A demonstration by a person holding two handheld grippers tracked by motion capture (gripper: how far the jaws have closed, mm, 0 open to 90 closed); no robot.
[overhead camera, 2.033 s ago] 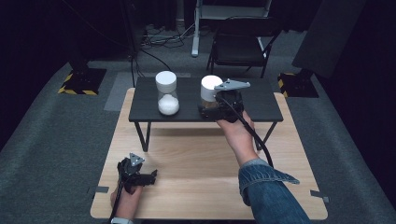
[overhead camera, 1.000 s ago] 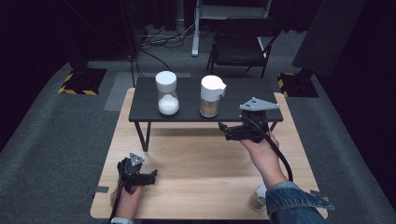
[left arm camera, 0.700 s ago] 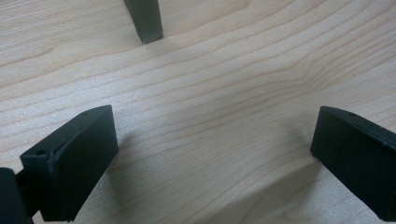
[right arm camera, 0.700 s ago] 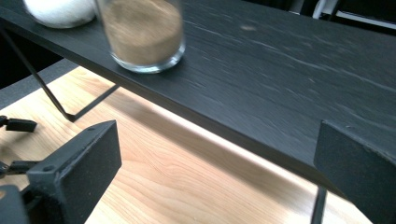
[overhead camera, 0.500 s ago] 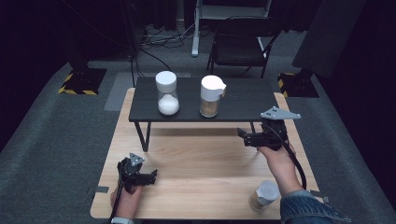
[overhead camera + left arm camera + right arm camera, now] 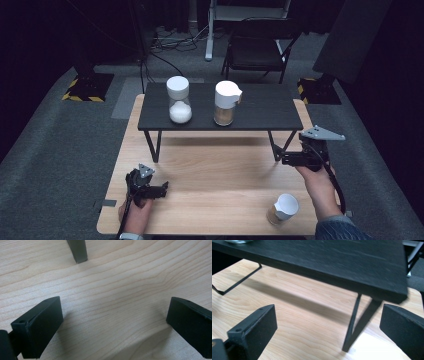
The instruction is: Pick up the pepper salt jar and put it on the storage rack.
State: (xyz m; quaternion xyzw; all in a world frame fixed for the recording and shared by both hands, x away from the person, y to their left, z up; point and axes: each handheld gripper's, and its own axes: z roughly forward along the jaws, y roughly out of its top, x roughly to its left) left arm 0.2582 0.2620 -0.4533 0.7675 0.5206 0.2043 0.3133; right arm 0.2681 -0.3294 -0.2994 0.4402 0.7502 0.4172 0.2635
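Observation:
On the black raised shelf (image 6: pixel 260 107) stand two jars with white lids. The left jar (image 6: pixel 179 100) holds white powder; the right jar (image 6: pixel 226 103) has a spouted lid and tan contents. A third white-topped, tan container (image 6: pixel 285 208) stands on the wooden table (image 6: pixel 215 170) at the front right. My right gripper (image 6: pixel 285 159) hovers open by the shelf's right legs, apart from every jar; in the right gripper view (image 6: pixel 327 322) nothing lies between its jaws. My left gripper (image 6: pixel 161 189) rests open at the front left, over bare wood in the left gripper view (image 6: pixel 112 312).
The shelf's thin black legs (image 6: pixel 352 322) stand just ahead of my right gripper. One shelf leg (image 6: pixel 78 251) stands ahead of the left one. A dark chair (image 6: pixel 260 47) and cables lie on the carpet beyond the table.
My right gripper has let go of the spouted jar on the shelf, then drawn back to the right and down. The front-right container has come into sight. My left gripper has not moved.

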